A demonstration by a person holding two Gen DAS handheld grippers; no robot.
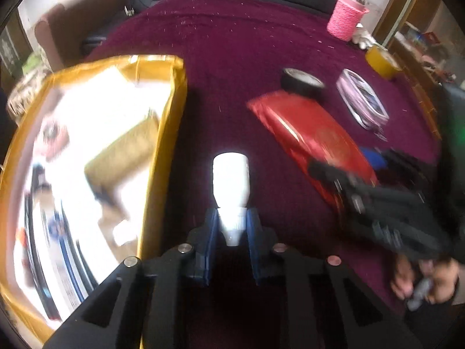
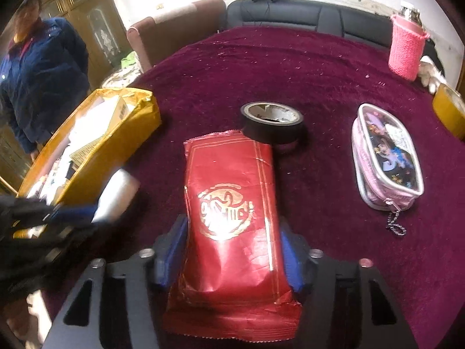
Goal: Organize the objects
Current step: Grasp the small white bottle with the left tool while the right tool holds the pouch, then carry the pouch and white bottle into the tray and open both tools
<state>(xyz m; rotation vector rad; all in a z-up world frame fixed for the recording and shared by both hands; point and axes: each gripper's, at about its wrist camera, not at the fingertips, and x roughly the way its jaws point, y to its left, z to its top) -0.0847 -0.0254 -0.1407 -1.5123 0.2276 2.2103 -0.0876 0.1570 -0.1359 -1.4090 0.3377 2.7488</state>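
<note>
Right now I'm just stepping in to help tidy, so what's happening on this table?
A person is working with two handheld tongs. The left tongs are shut on a white bottle, held beside the open yellow box. The right tongs grip a red foil packet. Still lying on the maroon cloth are a roll of black tape, a pink pencil case and a pink knitted holder.

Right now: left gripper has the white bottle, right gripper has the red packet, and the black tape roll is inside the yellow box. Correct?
Not quite. The black tape roll is not in the yellow box; the right wrist view shows it on the maroon cloth, just beyond the red packet. The rest holds: the left gripper has the white bottle, and the right gripper has the red packet.
</note>
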